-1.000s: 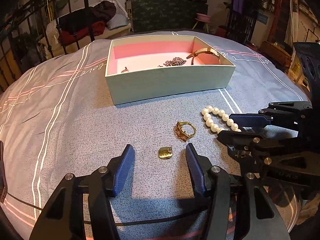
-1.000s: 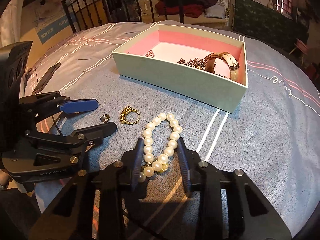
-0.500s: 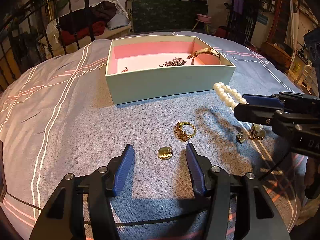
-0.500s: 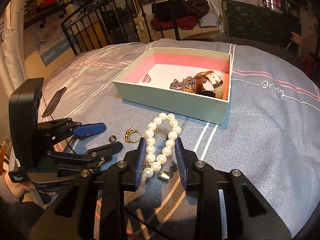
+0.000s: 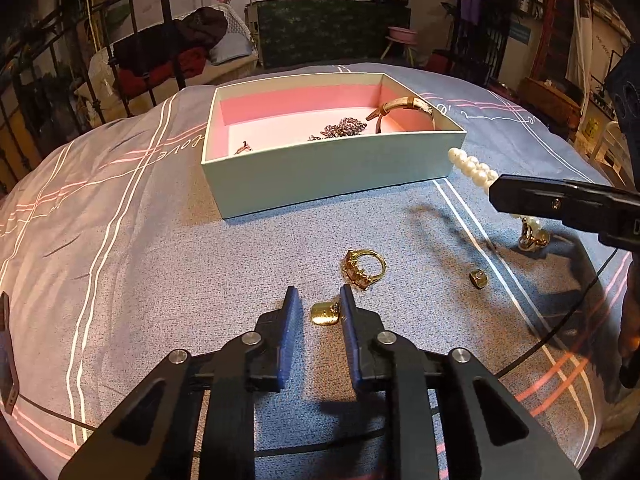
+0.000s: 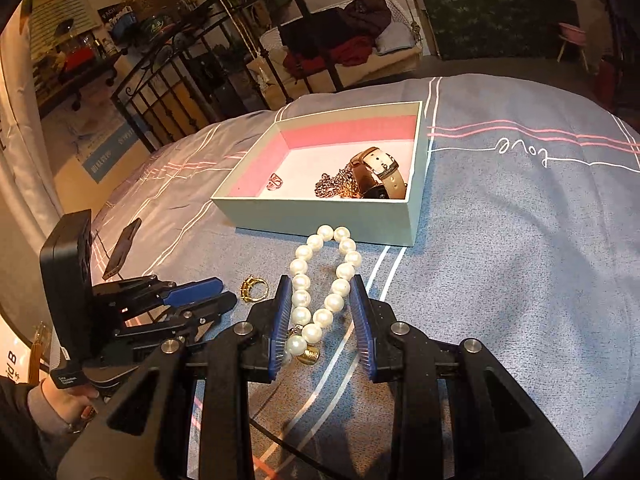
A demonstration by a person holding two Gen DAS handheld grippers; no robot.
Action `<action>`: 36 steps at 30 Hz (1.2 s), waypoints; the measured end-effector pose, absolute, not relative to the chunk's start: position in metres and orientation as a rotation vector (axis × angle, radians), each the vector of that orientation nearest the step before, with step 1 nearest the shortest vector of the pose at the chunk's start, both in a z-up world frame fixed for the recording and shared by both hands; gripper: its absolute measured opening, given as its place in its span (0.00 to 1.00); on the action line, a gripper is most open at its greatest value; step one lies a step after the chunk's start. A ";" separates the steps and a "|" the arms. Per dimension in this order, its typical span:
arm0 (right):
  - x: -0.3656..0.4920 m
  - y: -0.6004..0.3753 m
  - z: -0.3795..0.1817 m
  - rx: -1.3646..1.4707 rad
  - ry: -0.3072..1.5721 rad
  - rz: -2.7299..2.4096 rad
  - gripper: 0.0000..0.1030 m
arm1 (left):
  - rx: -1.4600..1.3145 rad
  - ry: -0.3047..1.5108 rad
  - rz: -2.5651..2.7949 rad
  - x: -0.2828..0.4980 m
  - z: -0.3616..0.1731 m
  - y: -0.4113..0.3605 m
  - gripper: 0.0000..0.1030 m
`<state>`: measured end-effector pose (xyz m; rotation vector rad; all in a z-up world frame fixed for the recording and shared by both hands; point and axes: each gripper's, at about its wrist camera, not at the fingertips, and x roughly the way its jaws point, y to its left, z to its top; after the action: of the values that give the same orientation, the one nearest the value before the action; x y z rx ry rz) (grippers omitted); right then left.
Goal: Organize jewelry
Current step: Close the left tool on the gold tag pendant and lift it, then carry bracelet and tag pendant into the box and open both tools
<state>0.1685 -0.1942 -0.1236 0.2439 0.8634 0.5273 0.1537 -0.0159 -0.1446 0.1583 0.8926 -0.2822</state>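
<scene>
My right gripper (image 6: 322, 312) is shut on a white pearl bracelet (image 6: 320, 276) and holds it above the cloth, just in front of the pale box (image 6: 320, 216); the bracelet also shows in the left wrist view (image 5: 474, 170). My left gripper (image 5: 316, 308) is low on the cloth, its jaws narrowed around a small gold pendant (image 5: 325, 313), the right finger touching it. A gold ring (image 5: 364, 268) lies just beyond it. A small gold piece (image 5: 478, 279) lies to the right. The box (image 5: 332, 172) holds a watch (image 5: 404, 106), a chain (image 5: 340, 130) and a small ring (image 5: 243, 147).
The bed is covered with a grey-blue cloth (image 5: 160, 260) with pink and white stripes. A dark phone (image 6: 122, 248) lies on it to the left. A metal bed rail (image 6: 168, 92) and furniture stand beyond the bed.
My right gripper has lifted the pearl bracelet off the cloth and carried it toward the box. My left gripper's jaws have narrowed around the gold pendant.
</scene>
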 end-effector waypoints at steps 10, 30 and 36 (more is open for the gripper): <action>0.163 -0.176 -0.128 0.196 0.874 0.559 0.30 | 0.093 0.893 -0.268 0.155 -0.135 -0.001 0.13; 0.160 -0.174 -0.125 0.182 0.872 0.563 0.30 | 0.094 0.894 -0.268 0.160 -0.125 -0.006 0.13; 0.167 -0.171 -0.106 0.146 0.818 0.568 0.30 | 0.097 0.827 -0.269 0.172 -0.100 -0.011 0.13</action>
<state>0.1668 -0.1706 -0.1060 0.1462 0.8184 0.5679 0.1720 -0.0111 -0.1003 0.0967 0.8266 -0.2693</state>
